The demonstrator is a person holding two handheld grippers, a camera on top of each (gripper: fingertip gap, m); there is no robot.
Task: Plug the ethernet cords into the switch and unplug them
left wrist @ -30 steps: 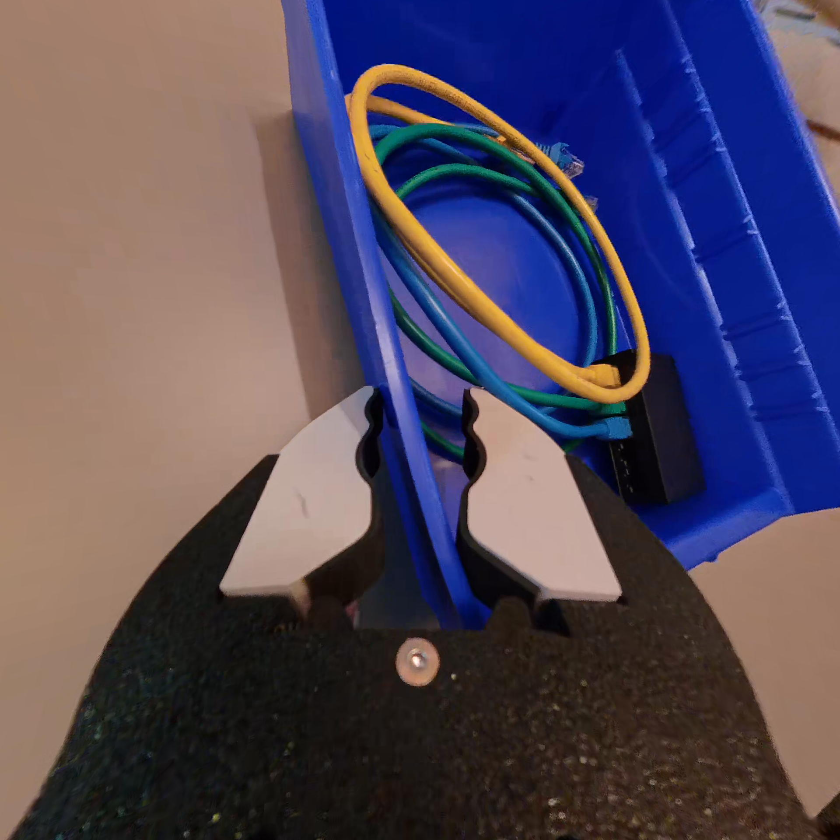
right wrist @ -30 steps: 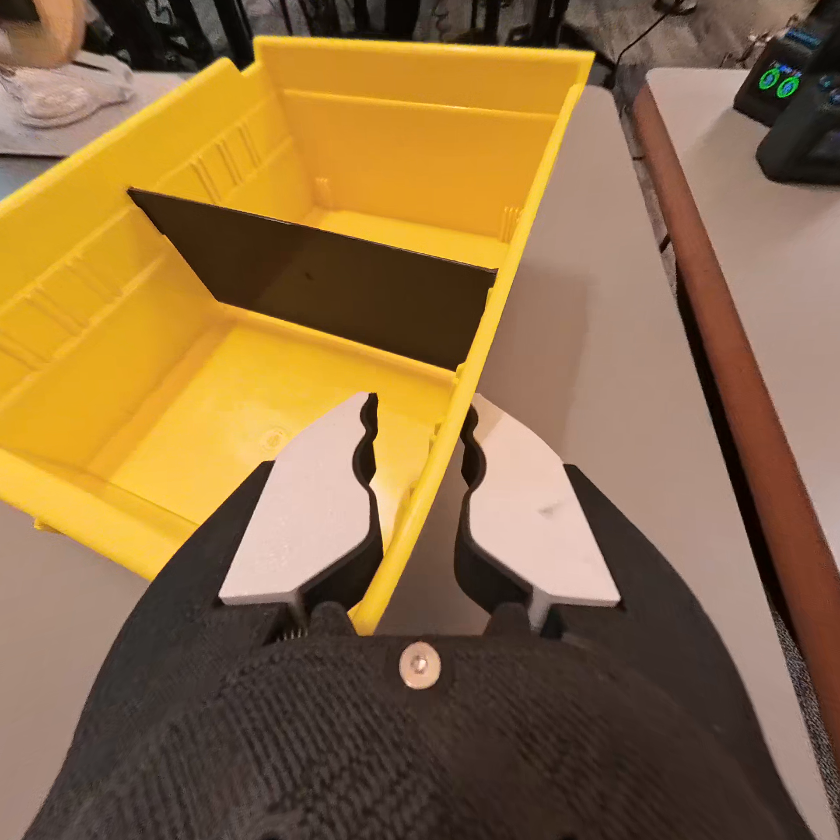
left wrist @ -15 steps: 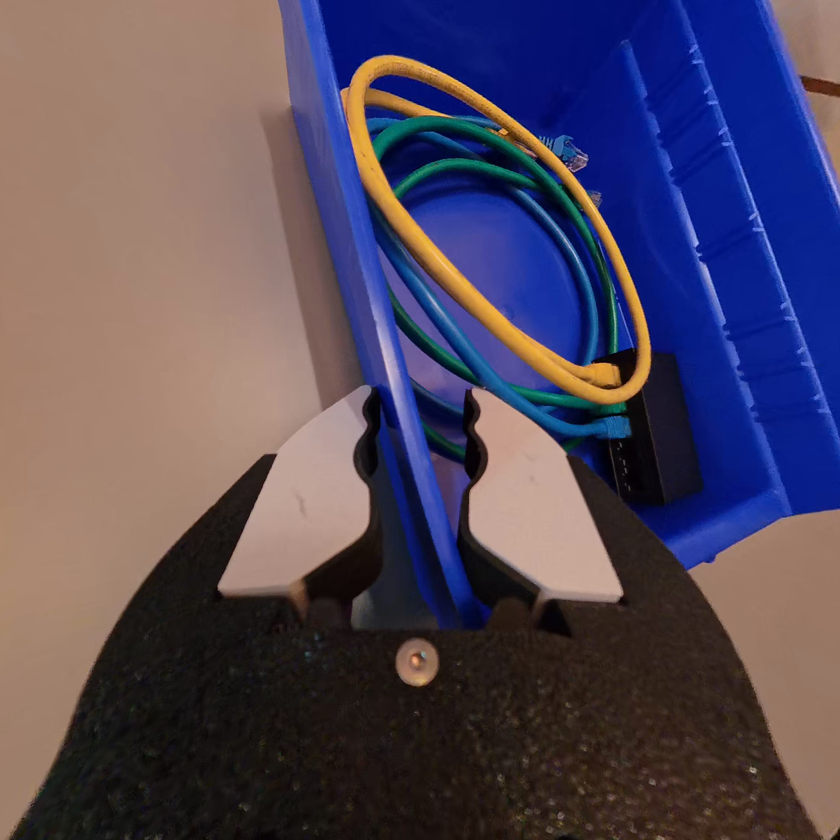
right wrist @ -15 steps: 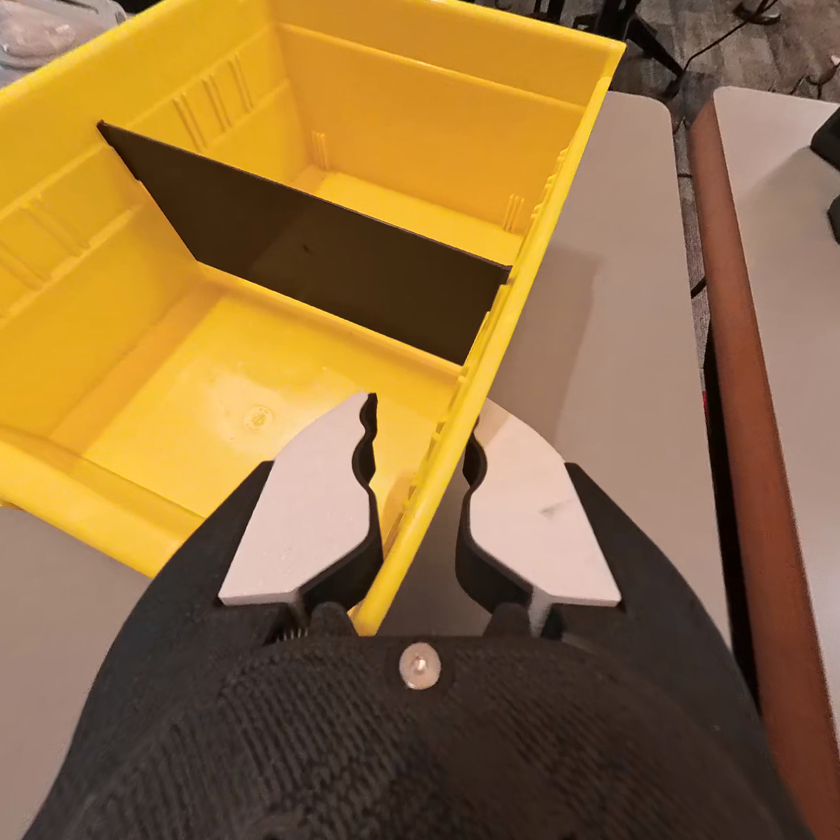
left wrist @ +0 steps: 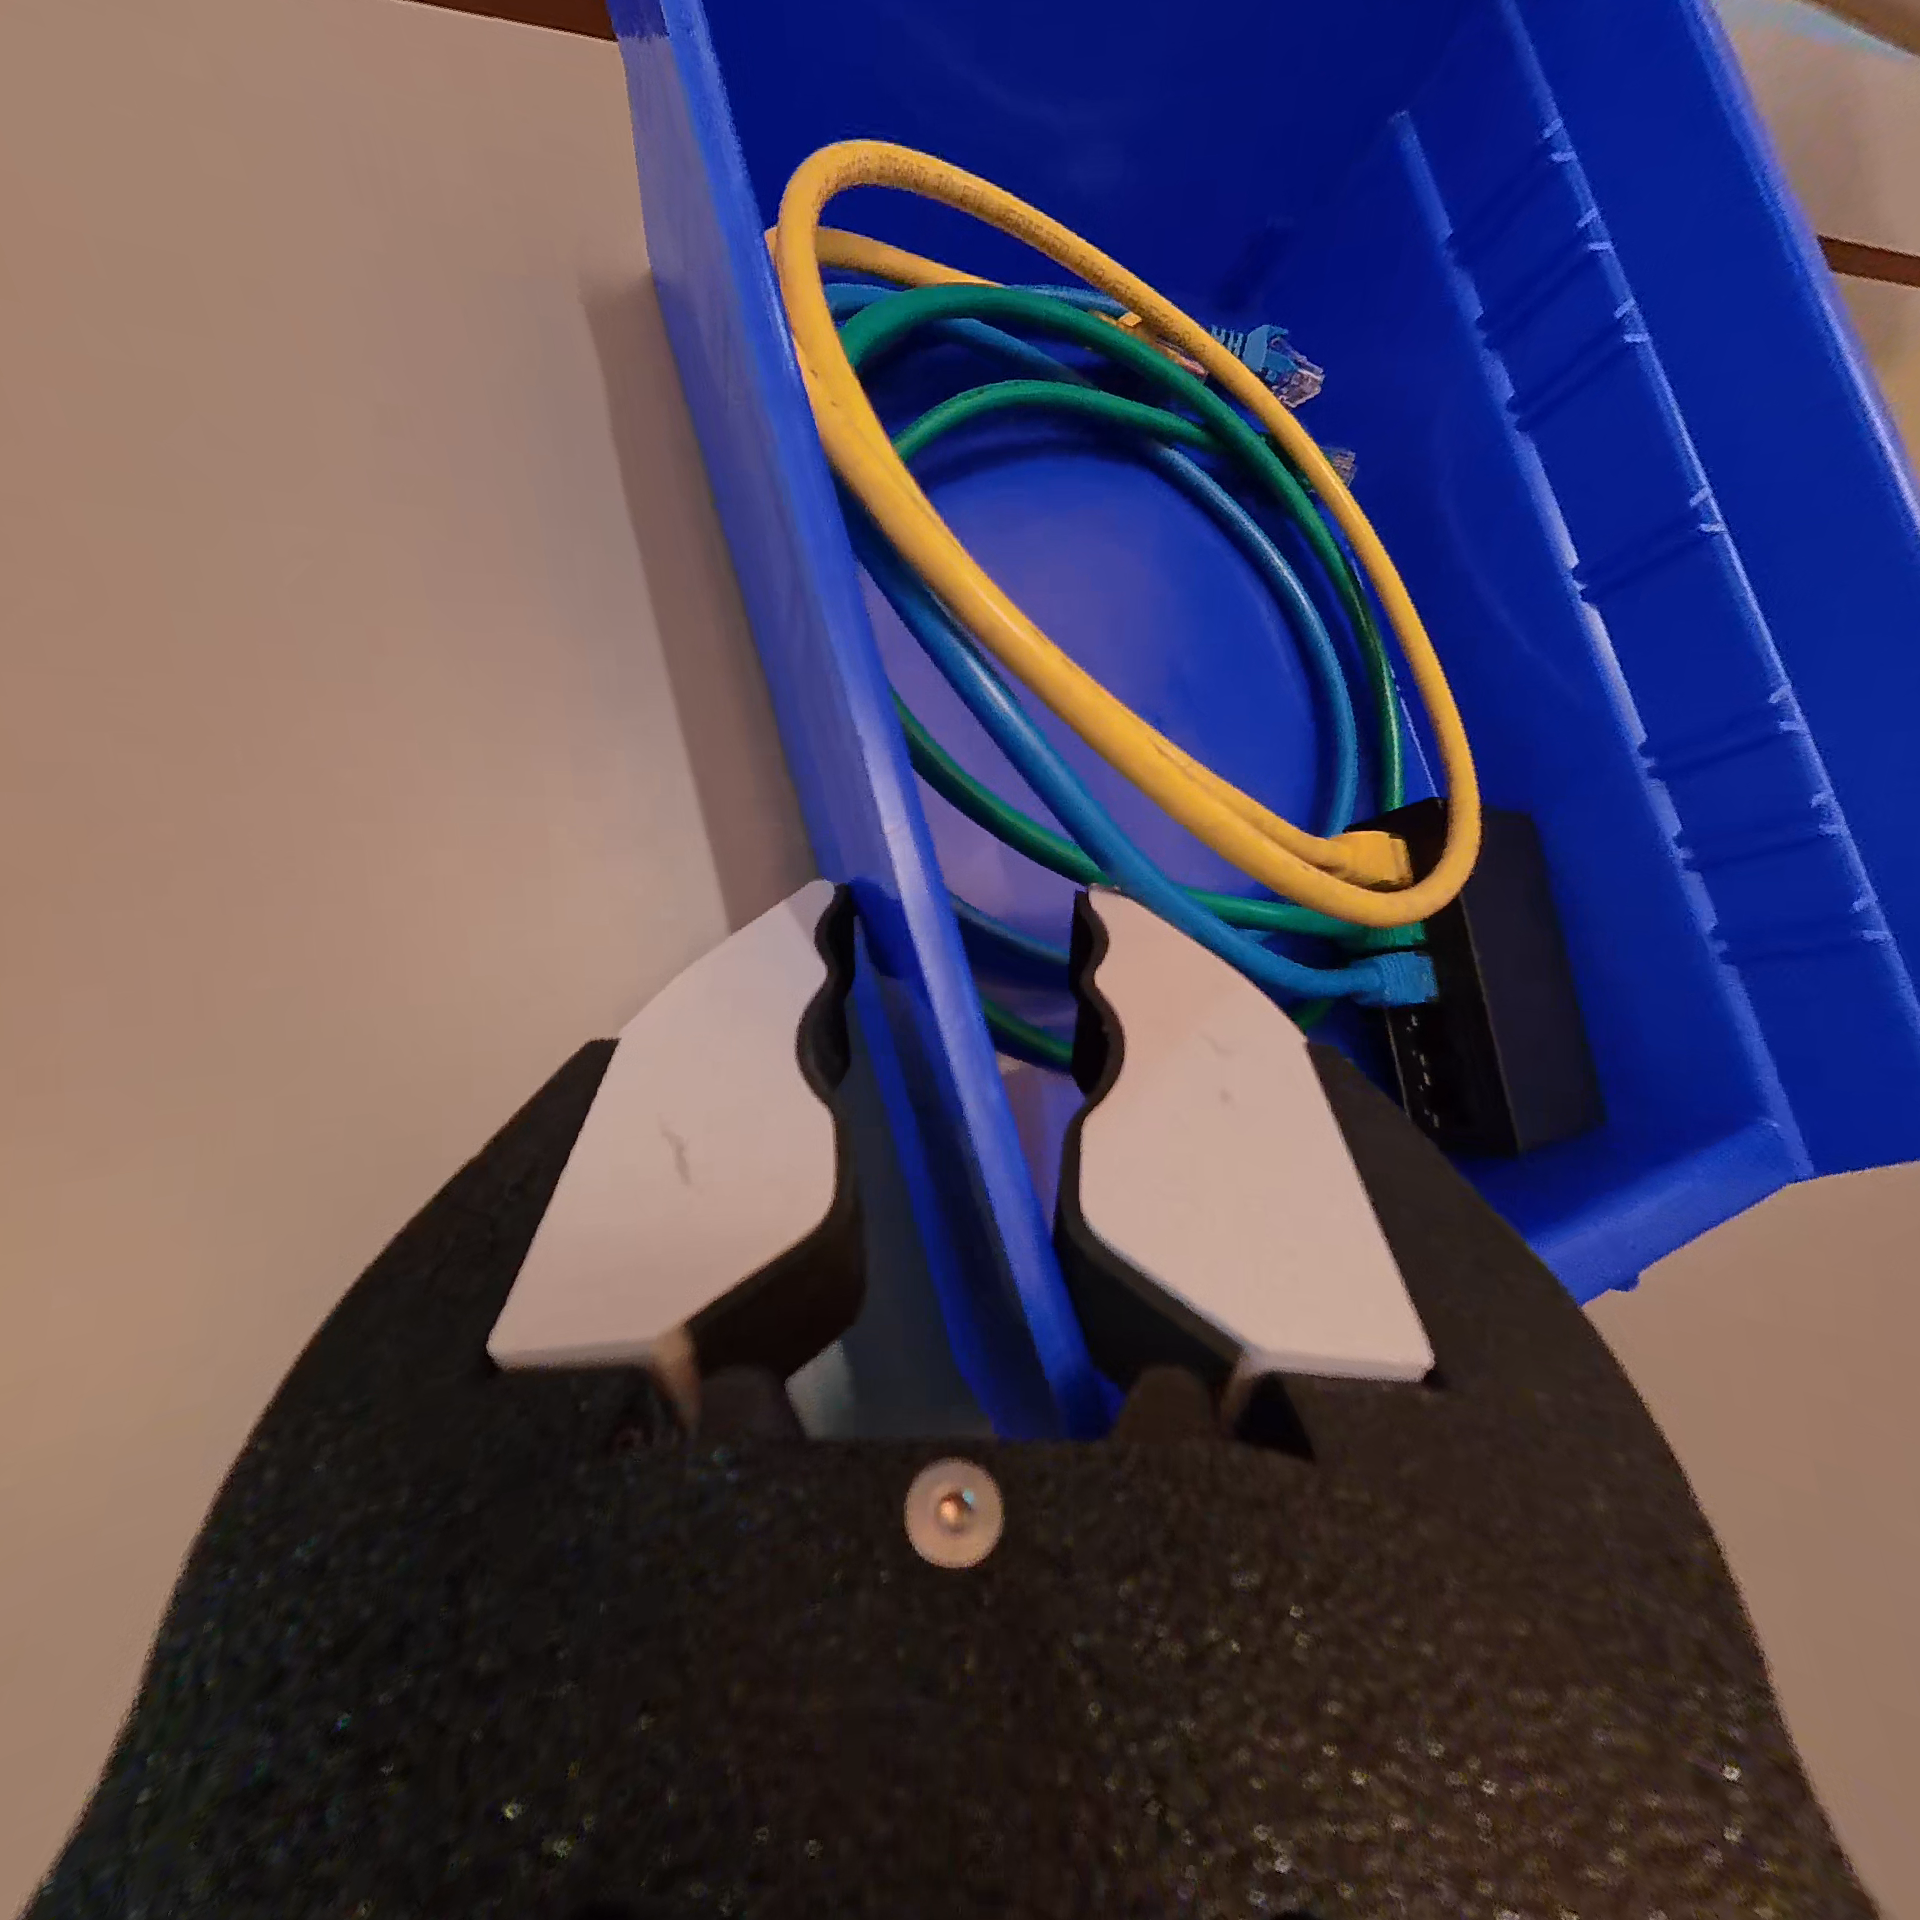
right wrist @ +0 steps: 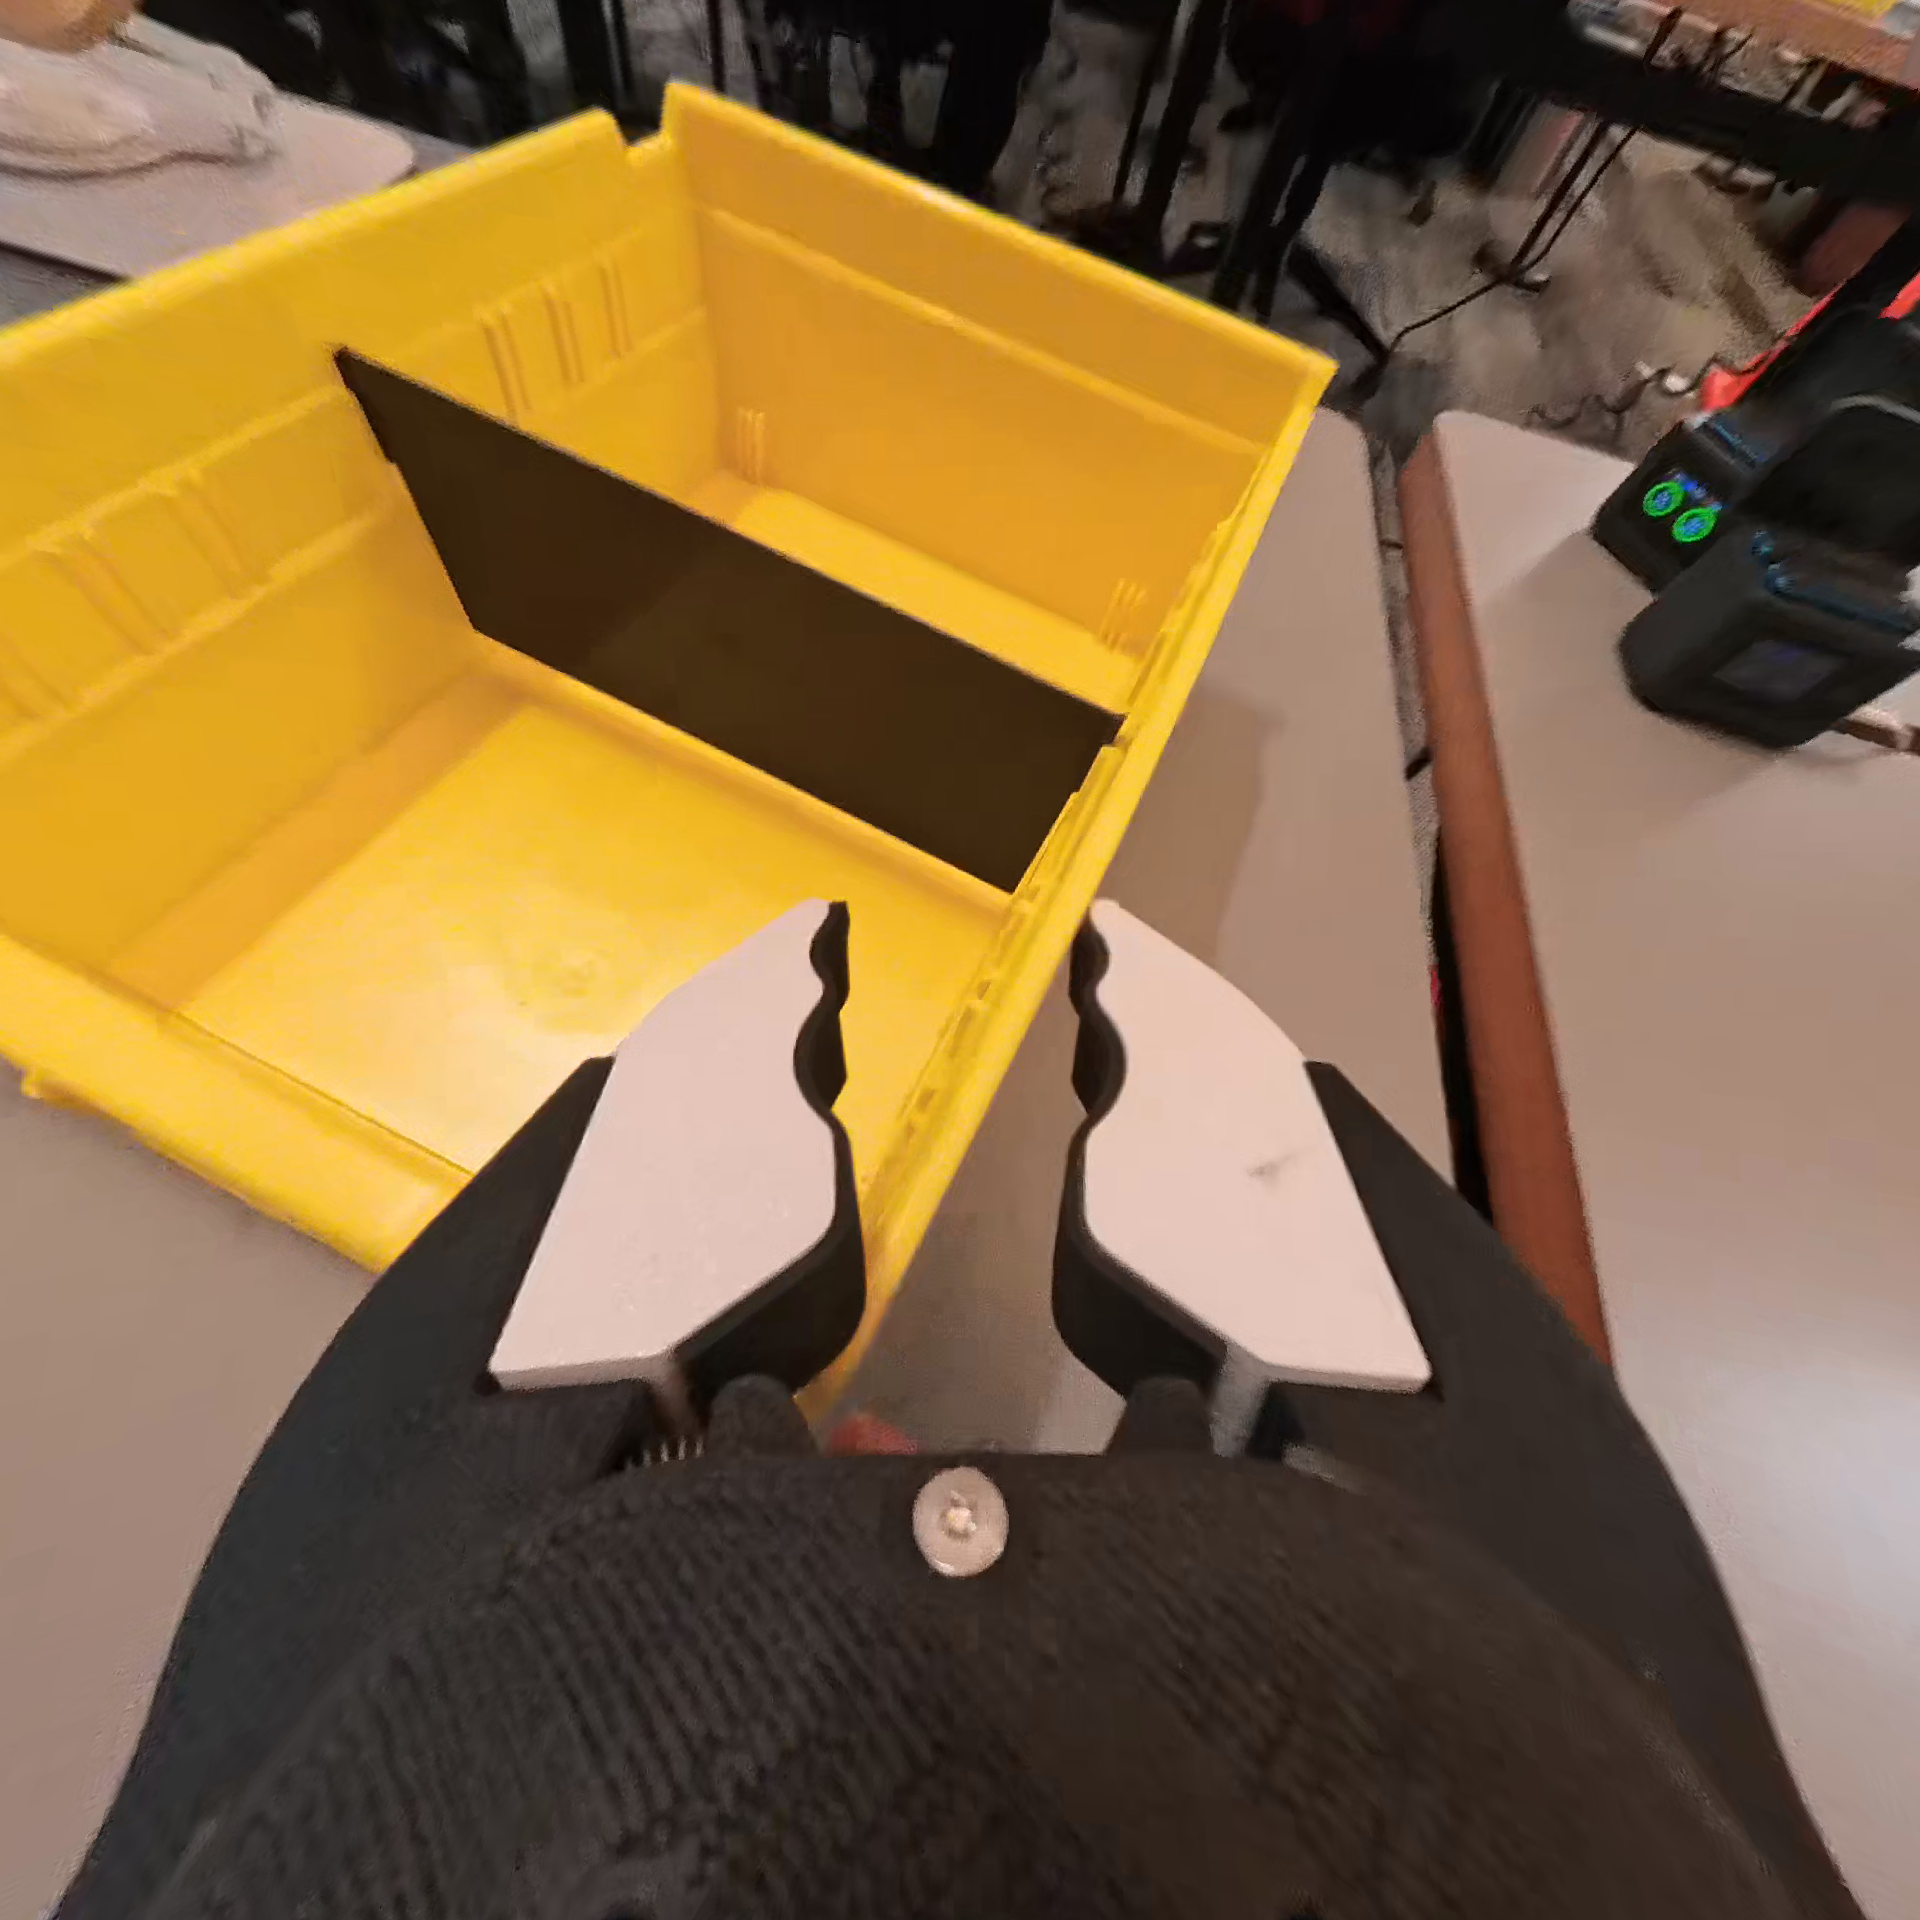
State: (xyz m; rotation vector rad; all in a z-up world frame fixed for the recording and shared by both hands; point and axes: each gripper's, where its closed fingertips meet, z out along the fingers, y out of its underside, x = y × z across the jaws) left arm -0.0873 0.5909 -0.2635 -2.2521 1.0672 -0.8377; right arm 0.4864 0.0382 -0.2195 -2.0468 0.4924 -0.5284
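A blue bin (left wrist: 1714, 623) holds the black switch (left wrist: 1496, 997) at its near right corner. Coiled yellow (left wrist: 1039, 644), green (left wrist: 987, 393) and blue (left wrist: 1039, 756) ethernet cords lie in it. One end of each is plugged into the switch, and loose plugs (left wrist: 1278, 364) lie farther back. My left gripper (left wrist: 961, 904) is shut on the bin's left wall, one finger inside and one outside. My right gripper (right wrist: 958, 923) is shut on the right wall of an empty yellow bin (right wrist: 935, 343).
The yellow bin has a black divider (right wrist: 779, 644) across its middle. Both bins rest on a beige table (left wrist: 312, 623). A second table (right wrist: 1714, 1039) with a brown edge stands to the right, with black devices (right wrist: 1766, 582) showing green lights. Chair legs and cables lie beyond.
The right wrist view has swung and tilted up with the yellow bin still between the fingers; the devices came back into view. The blue bin stays in the left jaws; a brown edge appears behind it.
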